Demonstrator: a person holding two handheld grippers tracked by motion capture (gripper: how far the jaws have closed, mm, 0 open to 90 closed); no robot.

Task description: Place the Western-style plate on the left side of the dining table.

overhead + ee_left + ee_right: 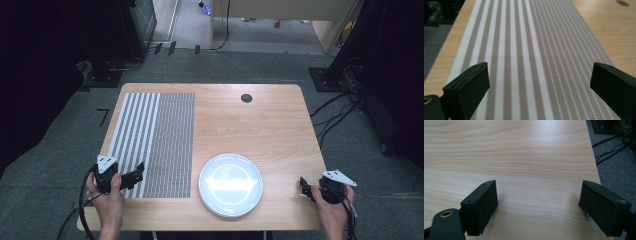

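The wooden table carried a striped placemat on its left half and a white plate near the front edge, beside the mat. The left gripper was over the placemat, jaws apart, empty. The right gripper was over bare wood near the right edge, also spread and empty.

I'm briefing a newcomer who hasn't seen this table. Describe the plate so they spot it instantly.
Start from the wooden table. A striped placemat covers its left part; right of the mat, near the front edge, lies the plate. It is round, white and glossy, unlike the flat striped rectangle beside it.
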